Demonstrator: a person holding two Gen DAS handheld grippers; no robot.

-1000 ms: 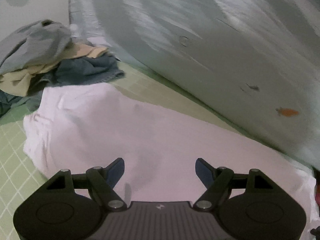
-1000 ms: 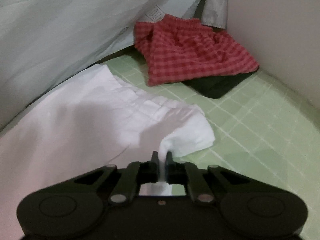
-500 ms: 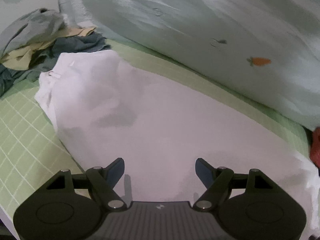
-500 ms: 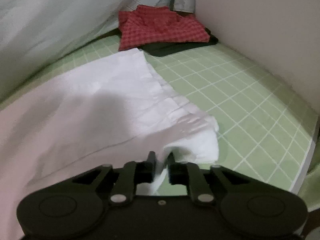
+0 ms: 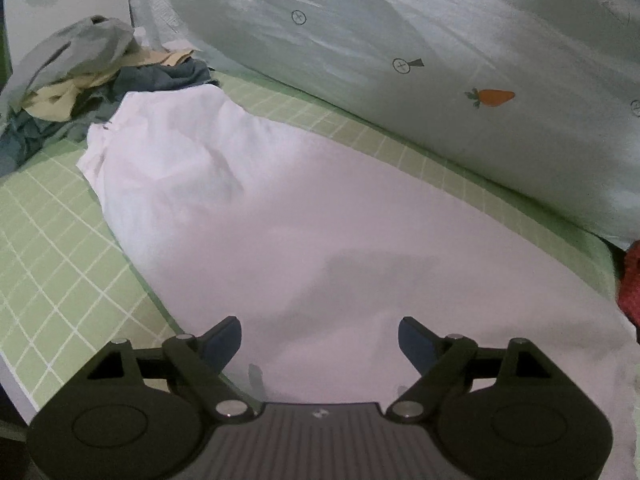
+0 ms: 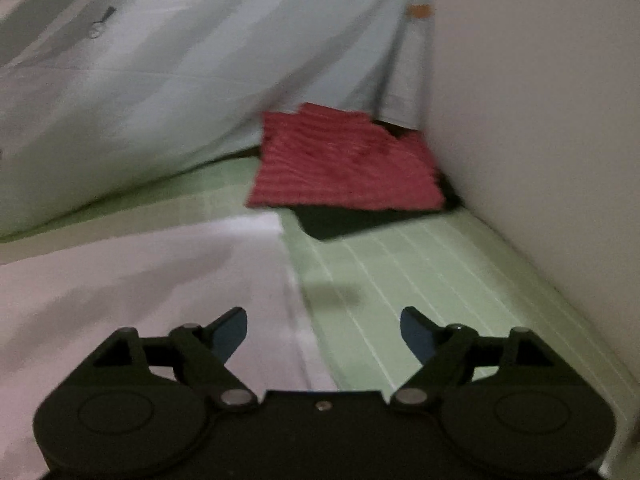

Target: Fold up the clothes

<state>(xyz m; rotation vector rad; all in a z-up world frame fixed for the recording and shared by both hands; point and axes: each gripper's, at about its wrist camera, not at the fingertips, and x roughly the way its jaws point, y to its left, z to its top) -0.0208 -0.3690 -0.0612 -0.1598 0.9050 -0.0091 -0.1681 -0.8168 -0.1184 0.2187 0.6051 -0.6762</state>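
Observation:
A white garment lies spread flat on the green grid mat. My left gripper is open and empty, just above the garment's near part. In the right wrist view the garment fills the left side and its right edge runs under my right gripper, which is open and empty above that edge.
A heap of grey, beige and blue clothes sits at the mat's far left. A folded red checked garment lies on a dark one in the far right corner. A pale printed sheet hangs behind; a wall stands at right.
My right gripper has opened and let go of the white garment's corner, which now lies flat. My left gripper has pulled back, open throughout.

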